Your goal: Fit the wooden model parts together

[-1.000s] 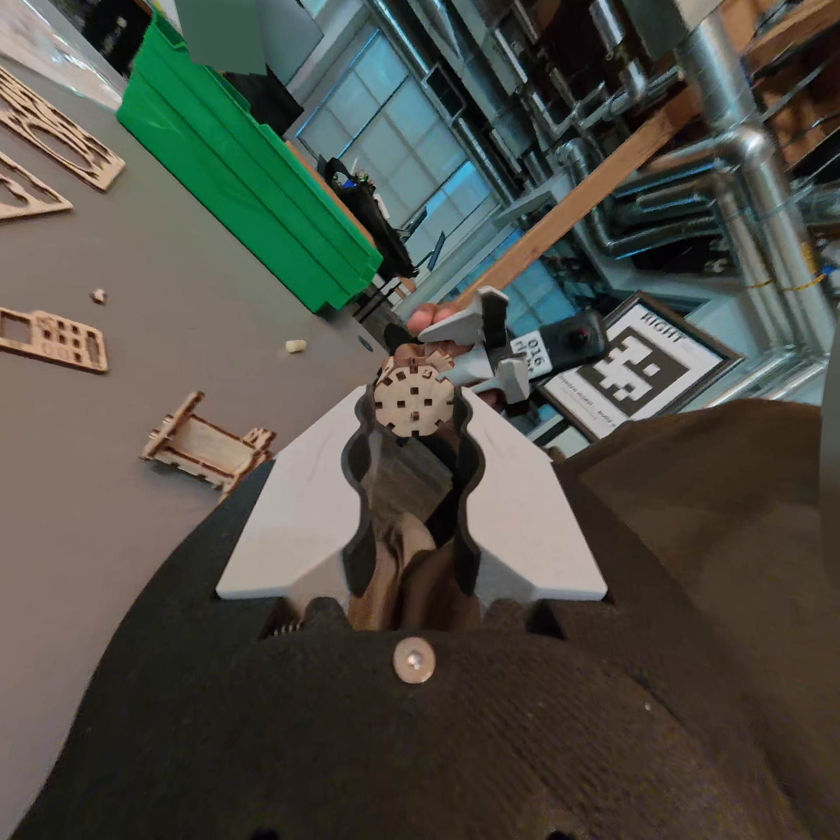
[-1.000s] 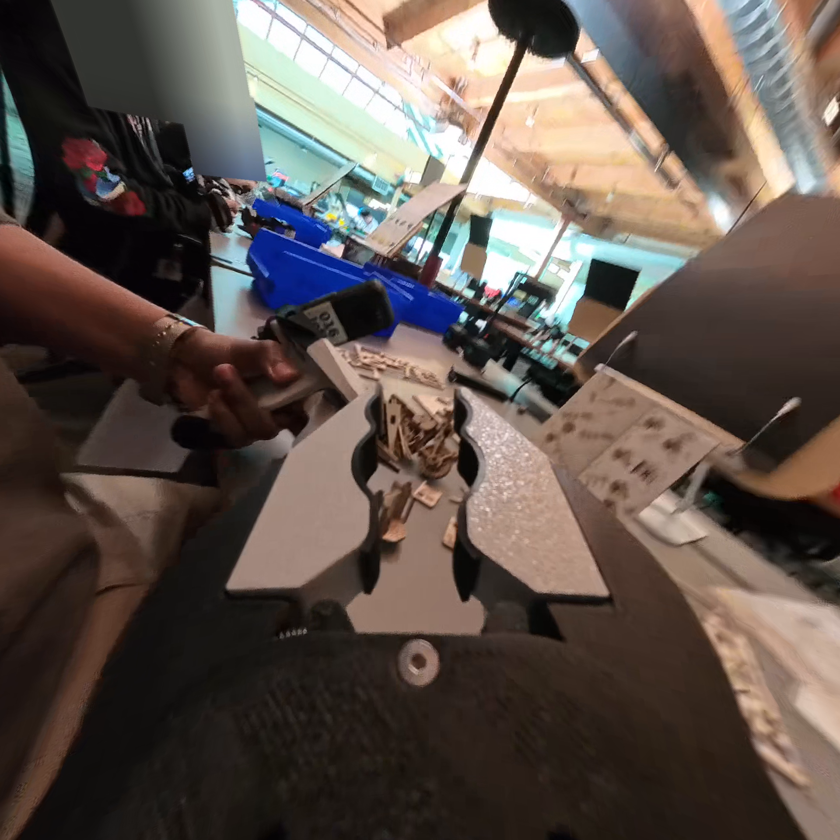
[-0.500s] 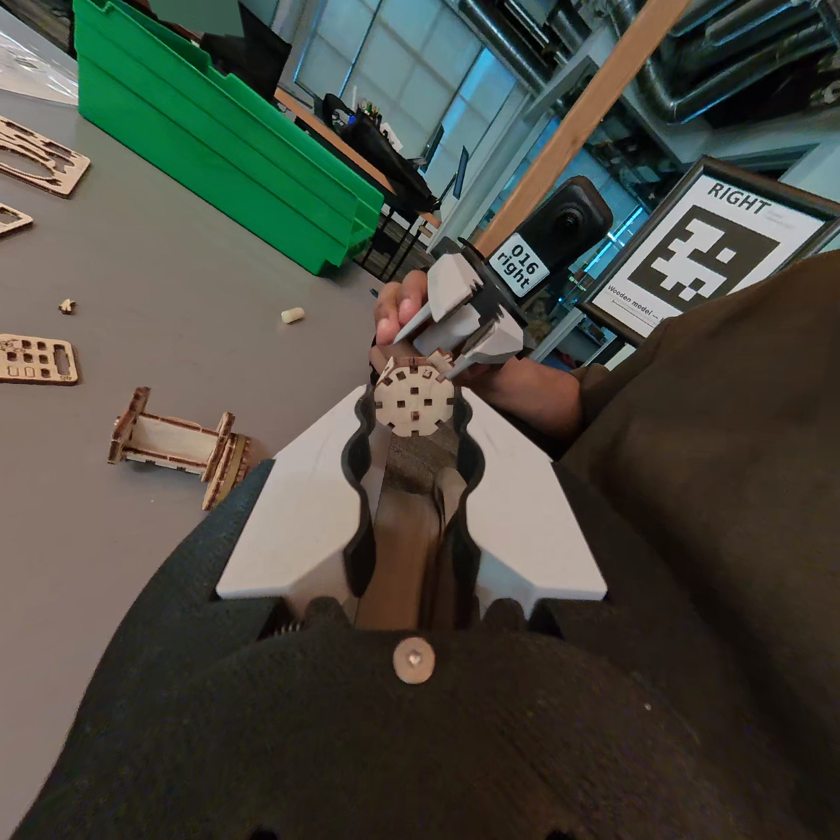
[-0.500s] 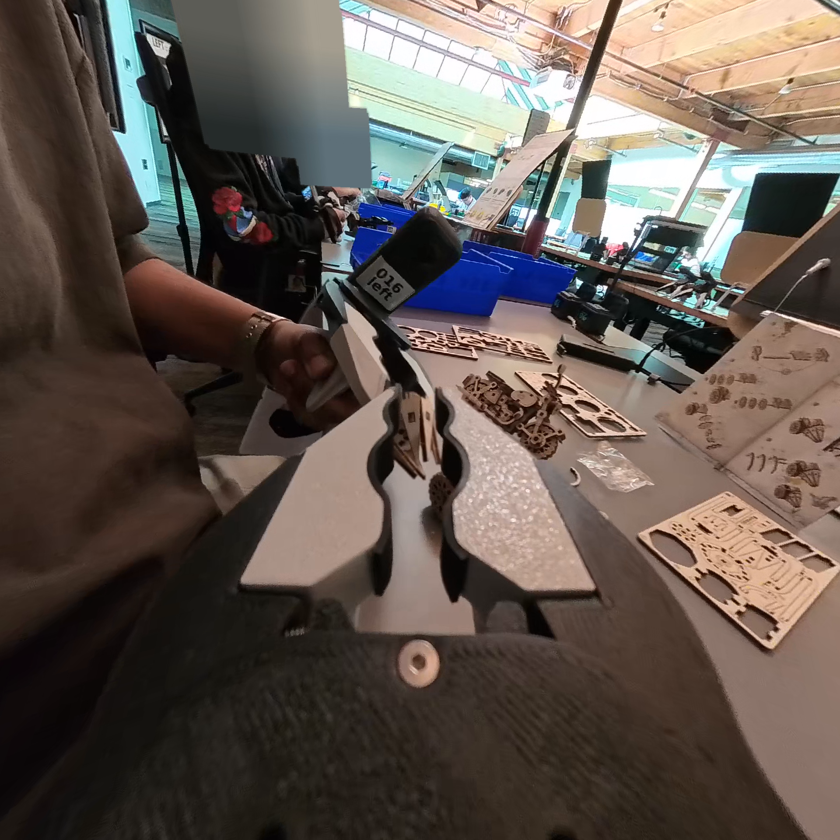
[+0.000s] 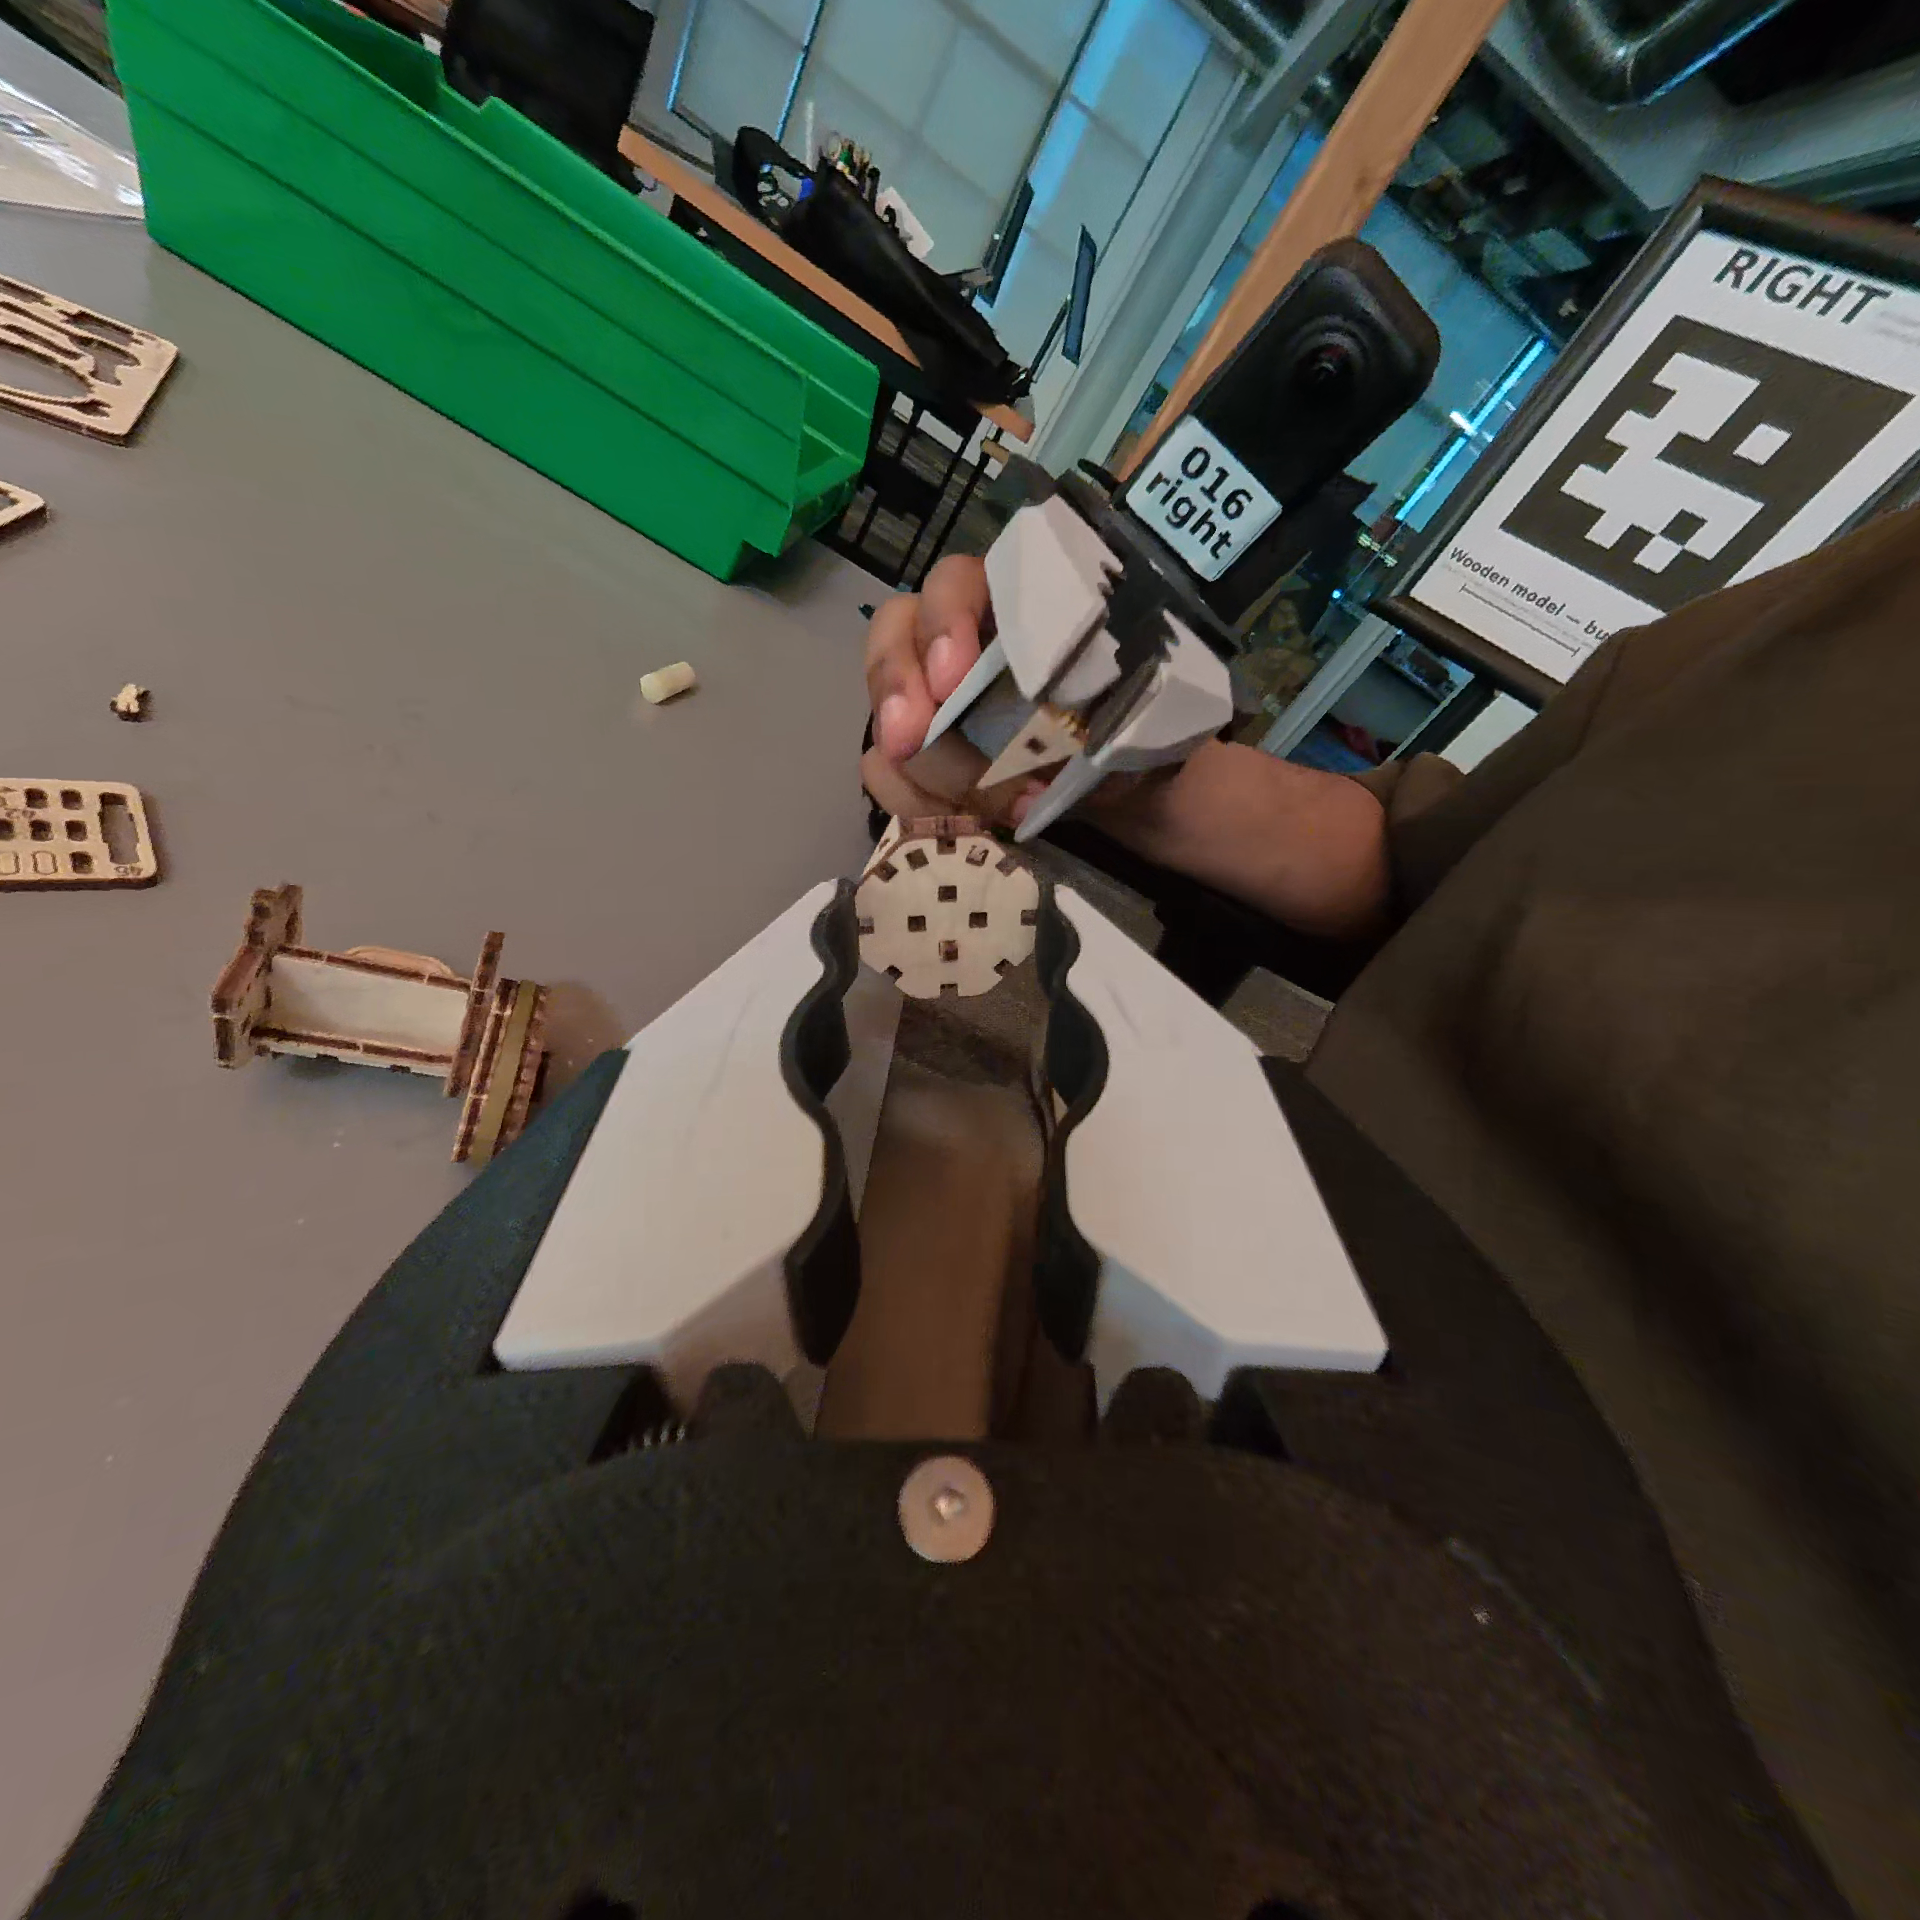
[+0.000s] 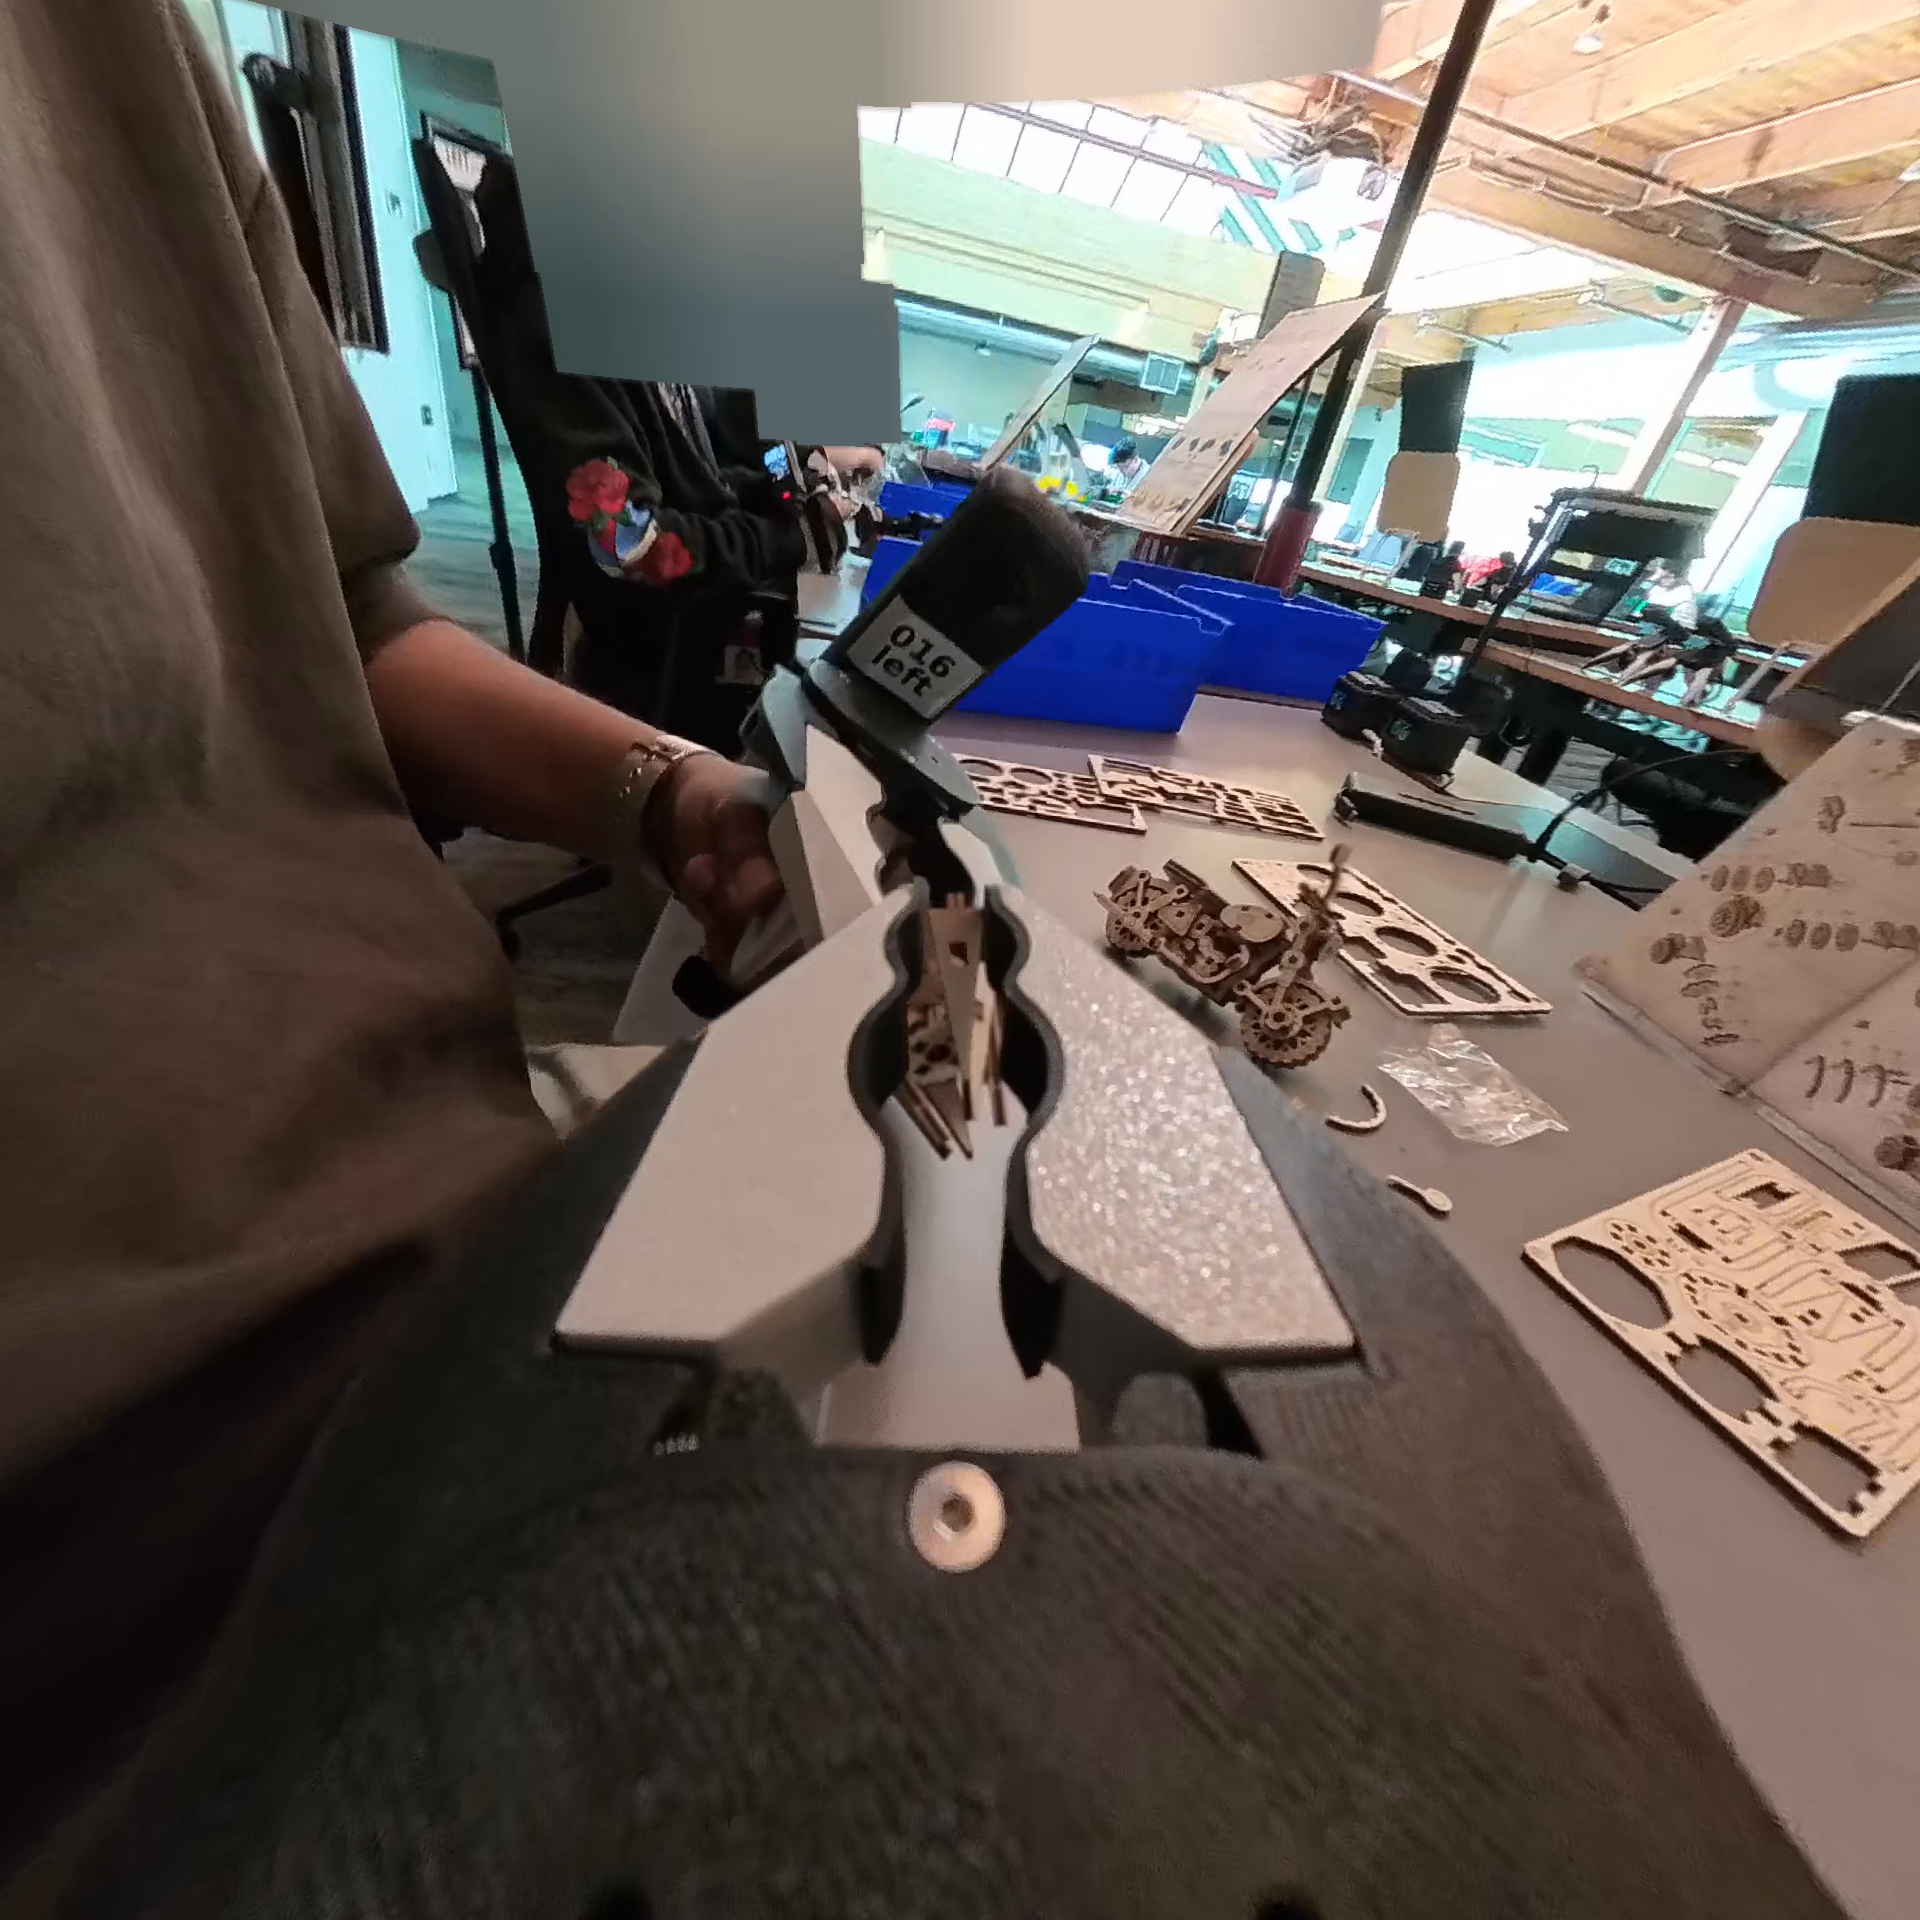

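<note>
My left gripper [image 5: 943,925] is shut on a round wooden disc part [image 5: 940,940] with square holes, held by its rim above the table edge. My right gripper [image 6: 954,914] is shut on a thin flat wooden piece [image 6: 958,961] held on edge. In the left wrist view the right gripper [image 5: 1049,764] hangs just above and behind the disc, with the small pointed piece [image 5: 1042,740] between its fingertips, a short way from the disc. In the right wrist view the left gripper [image 6: 821,862] sits right behind my fingers, and its tips are hidden.
A part-built wooden frame [image 5: 374,1023] lies on the grey table [image 5: 416,623], with a punched sheet [image 5: 73,836], a small peg [image 5: 666,683] and a green bin [image 5: 499,270]. A wooden motorcycle [image 6: 1226,956], cut sheets [image 6: 1745,1320], a plastic bag [image 6: 1465,1081] and blue bins [image 6: 1101,655] are to the right. Only a small space, under 4 cm, lies between the two pairs of fingers. The wooden motorcycle [image 6: 1226,956] is about 20 centimetres from both grippers' fingertips.
Both views have swung down from the ceiling toward the table. The gap between the right gripper's fingers has narrowed around the thin piece. The disc stays in the left gripper.
</note>
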Tool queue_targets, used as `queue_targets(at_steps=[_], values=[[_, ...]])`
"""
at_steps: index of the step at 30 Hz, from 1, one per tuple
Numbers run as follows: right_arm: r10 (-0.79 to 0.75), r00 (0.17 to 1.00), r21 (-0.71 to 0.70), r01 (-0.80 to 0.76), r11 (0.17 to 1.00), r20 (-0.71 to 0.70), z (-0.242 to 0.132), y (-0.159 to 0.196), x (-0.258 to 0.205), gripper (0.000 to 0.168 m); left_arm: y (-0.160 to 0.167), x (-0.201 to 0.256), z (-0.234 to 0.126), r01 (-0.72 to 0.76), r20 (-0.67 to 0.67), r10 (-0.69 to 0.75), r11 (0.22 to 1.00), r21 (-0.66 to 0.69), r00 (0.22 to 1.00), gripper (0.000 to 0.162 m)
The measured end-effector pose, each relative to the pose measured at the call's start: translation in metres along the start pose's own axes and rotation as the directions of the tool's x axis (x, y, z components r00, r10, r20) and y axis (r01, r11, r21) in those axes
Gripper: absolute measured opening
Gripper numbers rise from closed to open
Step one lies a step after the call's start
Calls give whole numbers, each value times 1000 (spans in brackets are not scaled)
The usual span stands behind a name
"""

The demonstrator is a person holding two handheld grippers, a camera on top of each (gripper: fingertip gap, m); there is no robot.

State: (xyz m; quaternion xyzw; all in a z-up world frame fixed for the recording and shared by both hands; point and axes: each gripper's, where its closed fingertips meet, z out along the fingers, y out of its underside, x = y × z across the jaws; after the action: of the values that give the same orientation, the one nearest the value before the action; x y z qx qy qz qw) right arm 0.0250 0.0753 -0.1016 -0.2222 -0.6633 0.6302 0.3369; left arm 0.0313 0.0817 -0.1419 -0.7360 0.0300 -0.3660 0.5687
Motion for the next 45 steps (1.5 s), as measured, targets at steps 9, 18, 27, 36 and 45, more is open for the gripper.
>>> queue_targets(at_steps=[9,18,27,36,45], values=[[-11,999,-125,15,992,32,8,19,-8,9,3,-4,1,19,19,-18,1000,-18,1000,30],[-19,1000,-143,21,990,13,7,22,-5,9,3,-2,2,33,0,-33,999,-15,999,30],[-15,999,-123,19,992,31,7,20,-9,9,1,2,2,55,-31,-56,998,-5,998,30],[-8,999,-95,11,995,34,8,16,-10,9,0,7,1,105,-82,-105,994,4,991,30],[11,1000,-36,-11,999,-5,3,4,-2,20,-2,3,0,187,-93,-185,982,16,978,29]])
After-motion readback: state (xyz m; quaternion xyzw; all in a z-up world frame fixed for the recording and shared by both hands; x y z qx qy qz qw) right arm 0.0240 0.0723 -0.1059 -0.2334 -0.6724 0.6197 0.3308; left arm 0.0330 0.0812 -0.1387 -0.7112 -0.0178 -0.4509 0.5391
